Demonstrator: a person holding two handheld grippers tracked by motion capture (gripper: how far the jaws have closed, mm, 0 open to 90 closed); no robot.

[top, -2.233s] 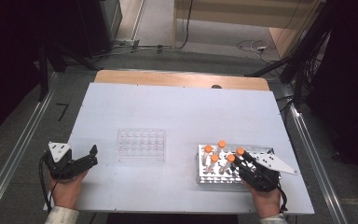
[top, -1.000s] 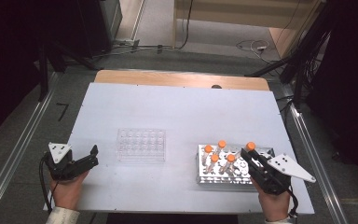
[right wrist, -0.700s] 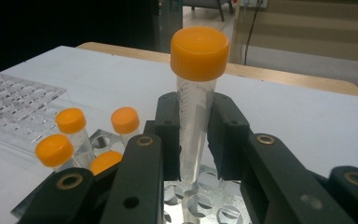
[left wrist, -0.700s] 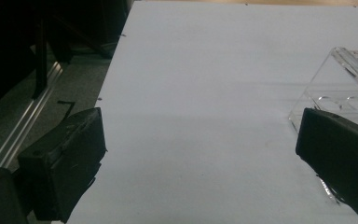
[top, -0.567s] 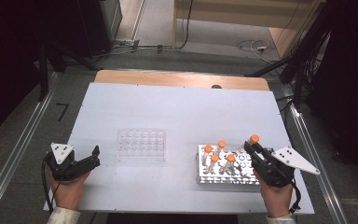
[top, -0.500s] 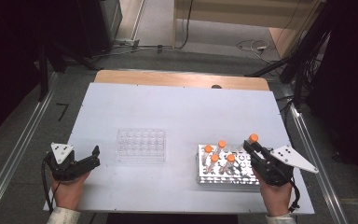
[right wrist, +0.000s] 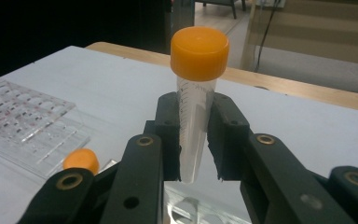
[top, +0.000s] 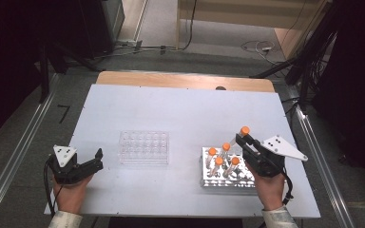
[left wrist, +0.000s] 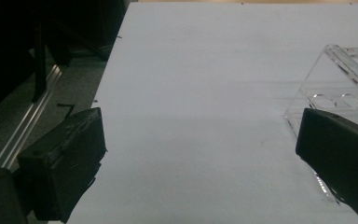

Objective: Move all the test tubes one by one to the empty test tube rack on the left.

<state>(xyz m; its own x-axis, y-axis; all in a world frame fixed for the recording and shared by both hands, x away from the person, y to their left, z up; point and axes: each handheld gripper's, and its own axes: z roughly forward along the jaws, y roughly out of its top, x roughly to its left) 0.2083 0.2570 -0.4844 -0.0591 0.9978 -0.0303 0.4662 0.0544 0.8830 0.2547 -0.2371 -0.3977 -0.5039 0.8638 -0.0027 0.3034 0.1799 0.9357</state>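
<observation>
Currently the right tool (right wrist: 193, 140) pinches a clear plastic tube with an orange screw cap (right wrist: 196, 88) between its two black jaws, holding it upright and lifted just above and beside the metal tube rack (top: 225, 178), where four more orange-capped tubes (top: 223, 159) stand. Well apart from it, the left tool (top: 96, 159) rests low over the white desk (top: 185, 114) with jaws spread wide, gripping nothing, a clear plastic well plate (left wrist: 349, 88) just beyond its right jaw.

A white worktop (top: 185, 114) spreads ahead of the left tongs (top: 99, 159) and right tongs (top: 240, 138), with its wooden edge (top: 180, 80) far beyond them. A metal rail (top: 14, 156) runs outside the left tongs.
</observation>
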